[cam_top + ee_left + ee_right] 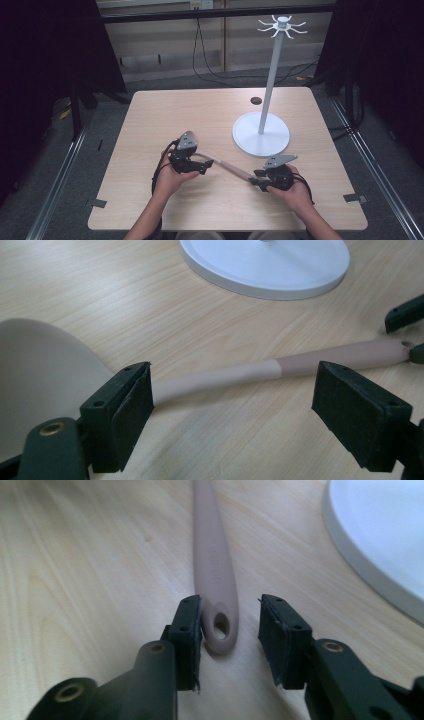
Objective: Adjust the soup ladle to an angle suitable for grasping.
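Two hands come in from the near edge of the bench (150, 115), each holding a gripper, forearms angled inward so the two tools face one another across a long utensil. The left gripper (202, 167) sits in the left hand (170, 180), palm turned inward, grey plate uppermost; its jaws stand wide apart, one on either side of the utensil's neck without touching it. The right gripper (252, 181) sits in the right hand (295, 187), pointing left toward the handle's end; its jaws are partly open — one pad (190, 630) lies against, or just beside, the handle tip, the other stands clear of it.

The utensil (232, 169) — probably a spatula or spoon, pale beige at the head end and pinkish brown along the handle — lies flat on the bench between the two grippers, slanting from the left gripper down to the right one. In the left gripper view its broad pale head (45, 375) rises at the left edge and the two-tone shaft (280, 367) runs off to the right. In the right gripper view the hanging hole (221, 626) at the handle's end lies between the jaws.

A white stand (261, 134) with a round base, tall pole and hooks at the top stands just beyond the right gripper, its base rim near the utensil's handle. A small dark disc (256, 100) lies farther back. The bench's left half and near edge offer open wood.
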Motion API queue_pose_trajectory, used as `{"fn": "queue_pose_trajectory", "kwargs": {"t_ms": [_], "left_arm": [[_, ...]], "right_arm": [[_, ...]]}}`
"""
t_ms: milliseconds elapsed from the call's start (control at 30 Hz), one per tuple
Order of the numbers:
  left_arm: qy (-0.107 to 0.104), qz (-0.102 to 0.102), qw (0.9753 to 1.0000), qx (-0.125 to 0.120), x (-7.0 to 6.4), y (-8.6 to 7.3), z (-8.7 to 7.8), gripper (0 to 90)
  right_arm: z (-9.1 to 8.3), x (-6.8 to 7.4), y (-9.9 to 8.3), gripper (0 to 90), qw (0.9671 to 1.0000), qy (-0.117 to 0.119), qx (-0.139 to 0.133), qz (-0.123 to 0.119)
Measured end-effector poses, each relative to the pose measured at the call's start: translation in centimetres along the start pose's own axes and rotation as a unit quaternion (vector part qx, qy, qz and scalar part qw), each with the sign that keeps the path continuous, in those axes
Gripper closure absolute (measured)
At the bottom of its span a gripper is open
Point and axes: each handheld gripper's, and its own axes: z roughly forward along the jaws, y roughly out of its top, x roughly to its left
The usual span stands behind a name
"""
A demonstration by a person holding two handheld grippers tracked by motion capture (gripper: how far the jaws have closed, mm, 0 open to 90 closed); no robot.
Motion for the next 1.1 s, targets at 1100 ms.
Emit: {"fn": "queue_pose_trajectory", "kwargs": {"t_ms": [1100], "left_arm": [[-0.079, 0.196, 0.9656, 0.151, -0.6, 2.6, 5.2, 37.5]], "right_arm": [[-3.5, -0.9, -1.4, 26.9, 0.9986, -0.002, -0.021, 0.049]]}}
